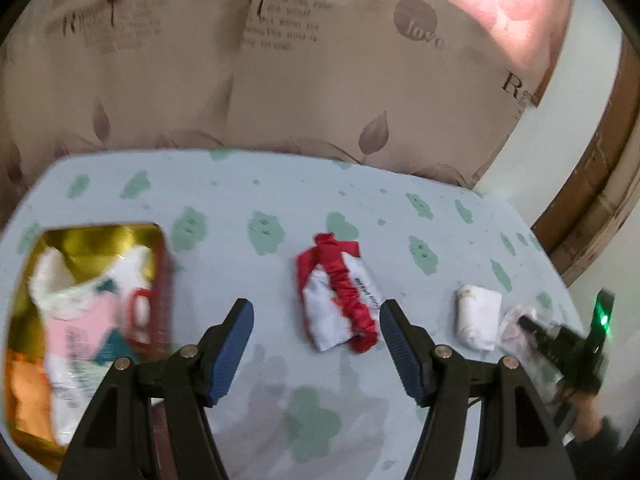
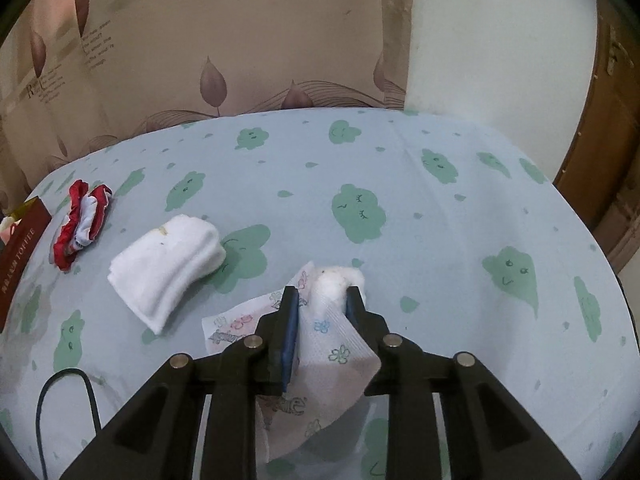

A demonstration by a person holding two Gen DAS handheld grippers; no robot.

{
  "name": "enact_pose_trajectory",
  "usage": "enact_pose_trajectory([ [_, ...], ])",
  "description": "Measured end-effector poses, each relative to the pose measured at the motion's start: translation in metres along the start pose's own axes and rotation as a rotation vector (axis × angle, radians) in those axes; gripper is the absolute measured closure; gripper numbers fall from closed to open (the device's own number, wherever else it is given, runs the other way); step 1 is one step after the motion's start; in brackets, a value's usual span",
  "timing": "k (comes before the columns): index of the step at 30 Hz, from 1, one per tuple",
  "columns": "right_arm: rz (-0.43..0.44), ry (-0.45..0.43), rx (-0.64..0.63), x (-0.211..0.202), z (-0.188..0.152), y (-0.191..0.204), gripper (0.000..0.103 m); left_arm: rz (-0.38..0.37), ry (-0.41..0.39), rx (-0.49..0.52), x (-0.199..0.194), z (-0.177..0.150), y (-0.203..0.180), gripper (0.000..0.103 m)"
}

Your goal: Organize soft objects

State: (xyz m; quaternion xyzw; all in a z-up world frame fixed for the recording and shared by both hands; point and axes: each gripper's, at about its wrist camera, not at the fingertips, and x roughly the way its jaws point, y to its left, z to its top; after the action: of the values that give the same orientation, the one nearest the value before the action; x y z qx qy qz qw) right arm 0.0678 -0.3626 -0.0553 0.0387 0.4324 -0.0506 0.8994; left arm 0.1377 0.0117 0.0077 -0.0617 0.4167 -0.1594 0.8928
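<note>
The surface is a bed (image 2: 440, 208) under a pale blue sheet printed with green clouds, with a beige leaf-print curtain (image 2: 240, 40) behind it.

In the left wrist view, the left gripper (image 1: 316, 350) stands wide open above the sheet, nothing between its blue pads (image 1: 234, 352). The red-and-white ruffled cloth (image 1: 340, 300) lies on the sheet just beyond the fingertips, toward 12 o'clock. At 9 o'clock sits the gold-lined box (image 1: 96, 236), holding folded soft items in white, pink, teal and orange. At 3 o'clock lies the folded white towel (image 1: 478, 318), and just past it the right gripper (image 1: 532, 326) appears blurred over a pale cloth.

In the right wrist view, the right gripper (image 2: 322, 296) has its fingers close together around the flower-print white cloth (image 2: 336, 344). The cloth's fluffy white end pokes up between the tips. Whether the pads actually press it is unclear. The folded white towel (image 2: 168, 264) lies at 10 o'clock from it, the ruffled cloth (image 2: 82, 224) farther along, and a black cable (image 2: 64, 400) curls at 8 o'clock.
</note>
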Motion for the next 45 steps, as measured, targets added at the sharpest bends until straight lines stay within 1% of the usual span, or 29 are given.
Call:
enact_pose_trajectory([
  [2, 0.007, 0.005, 0.005, 0.002, -0.002, -0.001, 0.065, -0.024, 0.025, -0.045, 0.012, 0.003, 0.002, 0.036],
  [4, 0.017, 0.017, 0.016, 0.005, -0.003, -0.002, 0.061, -0.025, 0.041, -0.070, 0.022, 0.005, 0.003, 0.036],
  [7, 0.036, 0.022, 0.034, 0.005, -0.004, -0.005, 0.061, -0.006, 0.073, -0.065, 0.036, 0.005, 0.002, 0.036],
  [10, 0.047, 0.043, 0.052, 0.010, -0.005, -0.008, 0.055, 0.002, 0.087, -0.058, 0.048, 0.004, -0.002, 0.036],
  [14, 0.084, 0.054, 0.088, 0.012, -0.006, -0.015, 0.054, 0.022, 0.112, -0.024, 0.066, 0.004, -0.018, 0.036],
  [18, 0.085, 0.059, 0.083, 0.013, -0.005, -0.014, 0.052, 0.045, 0.137, 0.004, 0.089, 0.006, -0.033, 0.036],
  [19, 0.084, 0.060, 0.080, 0.013, -0.005, -0.014, 0.051, 0.070, 0.140, 0.006, 0.095, 0.006, -0.035, 0.036],
  [20, 0.083, 0.062, 0.078, 0.013, -0.005, -0.013, 0.051, 0.082, 0.145, 0.006, 0.099, 0.007, -0.036, 0.040],
  [21, 0.082, 0.063, 0.076, 0.013, -0.006, -0.013, 0.051, 0.088, 0.152, 0.006, 0.103, 0.007, -0.036, 0.052],
  [22, 0.080, 0.063, 0.073, 0.013, -0.006, -0.012, 0.050, 0.103, 0.153, 0.002, 0.106, 0.006, -0.035, 0.092],
  [23, 0.080, 0.064, 0.072, 0.013, -0.006, -0.011, 0.050, 0.107, 0.152, 0.003, 0.107, 0.005, -0.034, 0.103],
  [25, 0.077, 0.065, 0.069, 0.014, -0.006, -0.011, 0.049, 0.111, 0.188, 0.004, 0.111, 0.003, -0.031, 0.103],
  [26, 0.077, 0.065, 0.069, 0.014, -0.006, -0.011, 0.049, 0.101, 0.195, -0.002, 0.110, 0.003, -0.028, 0.103],
  [27, 0.077, 0.065, 0.069, 0.014, -0.006, -0.011, 0.049, 0.092, 0.184, 0.002, 0.107, 0.002, -0.028, 0.103],
  [28, 0.077, 0.065, 0.069, 0.014, -0.006, -0.011, 0.049, 0.091, 0.156, 0.022, 0.100, 0.003, -0.028, 0.103],
  [31, 0.077, 0.066, 0.068, 0.014, -0.006, -0.010, 0.049, 0.088, 0.121, 0.061, 0.084, 0.007, -0.032, 0.103],
  [35, 0.075, 0.068, 0.064, 0.014, -0.005, -0.009, 0.048, 0.077, 0.100, 0.079, 0.065, 0.014, -0.033, 0.103],
  [37, 0.076, 0.068, 0.064, 0.014, -0.005, -0.009, 0.047, 0.083, 0.092, 0.085, 0.058, 0.017, -0.033, 0.103],
  [39, 0.077, 0.068, 0.065, 0.015, -0.005, -0.009, 0.047, 0.080, 0.096, 0.087, 0.054, 0.017, -0.032, 0.103],
  [40, 0.081, 0.069, 0.065, 0.015, -0.005, -0.009, 0.045, 0.093, 0.112, 0.090, 0.055, 0.015, -0.032, 0.103],
  [42, 0.092, 0.071, 0.059, 0.015, -0.005, -0.007, 0.039, 0.099, 0.127, 0.091, 0.058, 0.010, -0.030, 0.103],
  [44, 0.100, 0.079, 0.035, 0.017, -0.005, -0.002, 0.028, 0.107, 0.144, 0.083, 0.062, 0.002, -0.027, 0.103],
  [45, 0.099, 0.083, 0.021, 0.018, -0.005, 0.001, 0.026, 0.104, 0.151, 0.073, 0.064, -0.001, -0.025, 0.103],
])
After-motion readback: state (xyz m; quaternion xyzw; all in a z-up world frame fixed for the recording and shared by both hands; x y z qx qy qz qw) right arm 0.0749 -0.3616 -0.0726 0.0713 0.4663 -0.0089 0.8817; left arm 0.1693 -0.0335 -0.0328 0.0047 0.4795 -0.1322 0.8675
